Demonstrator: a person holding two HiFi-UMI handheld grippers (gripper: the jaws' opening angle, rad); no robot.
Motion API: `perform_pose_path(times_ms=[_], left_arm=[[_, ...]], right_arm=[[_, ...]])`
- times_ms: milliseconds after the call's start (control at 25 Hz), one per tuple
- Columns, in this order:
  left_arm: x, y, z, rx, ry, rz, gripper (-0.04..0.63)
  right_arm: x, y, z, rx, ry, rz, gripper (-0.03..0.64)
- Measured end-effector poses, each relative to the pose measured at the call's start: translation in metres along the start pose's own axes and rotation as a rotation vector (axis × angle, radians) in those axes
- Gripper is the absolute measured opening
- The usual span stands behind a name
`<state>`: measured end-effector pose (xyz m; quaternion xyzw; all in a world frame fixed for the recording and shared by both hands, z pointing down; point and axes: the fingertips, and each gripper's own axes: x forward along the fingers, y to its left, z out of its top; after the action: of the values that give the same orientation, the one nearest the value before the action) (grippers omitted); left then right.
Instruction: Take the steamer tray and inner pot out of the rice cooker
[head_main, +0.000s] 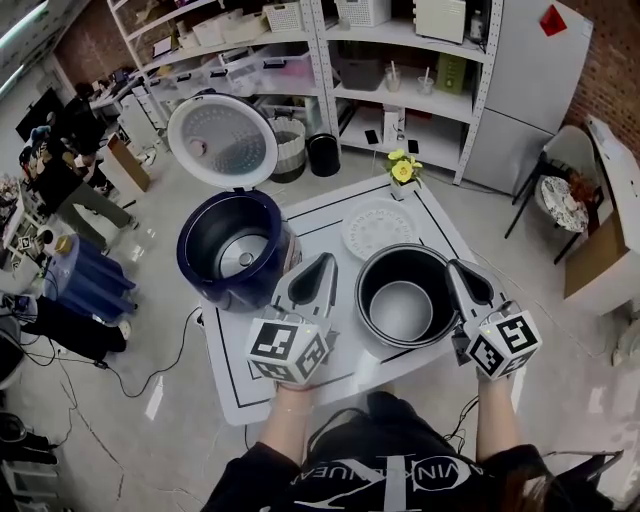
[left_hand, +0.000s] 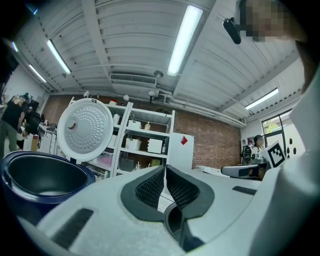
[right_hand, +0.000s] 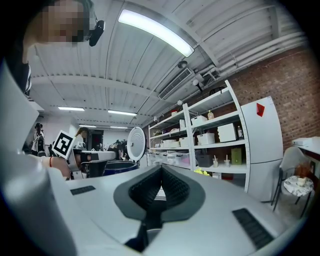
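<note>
The dark blue rice cooker (head_main: 235, 250) stands at the table's left with its white lid (head_main: 222, 140) swung up; its cavity is empty. The black inner pot (head_main: 402, 295) sits on the white table (head_main: 250, 385) to the cooker's right. Behind the pot lies the white steamer tray (head_main: 378, 228). My left gripper (head_main: 327, 260) is shut and empty in the gap between cooker and pot. My right gripper (head_main: 457, 266) is shut and empty beside the pot's right rim. The left gripper view shows shut jaws (left_hand: 164, 172), the cooker (left_hand: 40, 175) and the lid (left_hand: 85, 130). The right gripper view shows shut jaws (right_hand: 161, 172).
A small vase of yellow flowers (head_main: 403, 170) stands at the table's far edge. Behind it are white shelves (head_main: 380, 60), a black bin (head_main: 323, 155) and a white basket (head_main: 290, 150). A chair (head_main: 565, 195) stands at the right. People and clutter fill the left floor.
</note>
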<state>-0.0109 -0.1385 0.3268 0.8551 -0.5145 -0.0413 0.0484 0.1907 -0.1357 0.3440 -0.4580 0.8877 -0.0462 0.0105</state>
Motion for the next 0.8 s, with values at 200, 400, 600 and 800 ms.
perform_pose_path(times_ms=[200, 400, 600, 800], left_arm=[[-0.004, -0.003, 0.004, 0.019, -0.007, -0.003, 0.020], [-0.009, -0.002, 0.007, 0.030, -0.015, 0.008, 0.020], [-0.007, -0.002, 0.011, 0.030, -0.028, 0.013, 0.020], [-0.006, -0.003, 0.012, 0.031, -0.032, 0.017, 0.020]], right_arm=[[-0.004, 0.001, 0.001, -0.011, 0.004, 0.007, -0.002], [-0.008, 0.001, 0.002, -0.006, -0.002, 0.004, -0.002], [-0.008, 0.001, 0.005, -0.002, -0.009, 0.009, -0.002], [-0.005, -0.001, 0.005, 0.010, -0.013, 0.014, -0.002]])
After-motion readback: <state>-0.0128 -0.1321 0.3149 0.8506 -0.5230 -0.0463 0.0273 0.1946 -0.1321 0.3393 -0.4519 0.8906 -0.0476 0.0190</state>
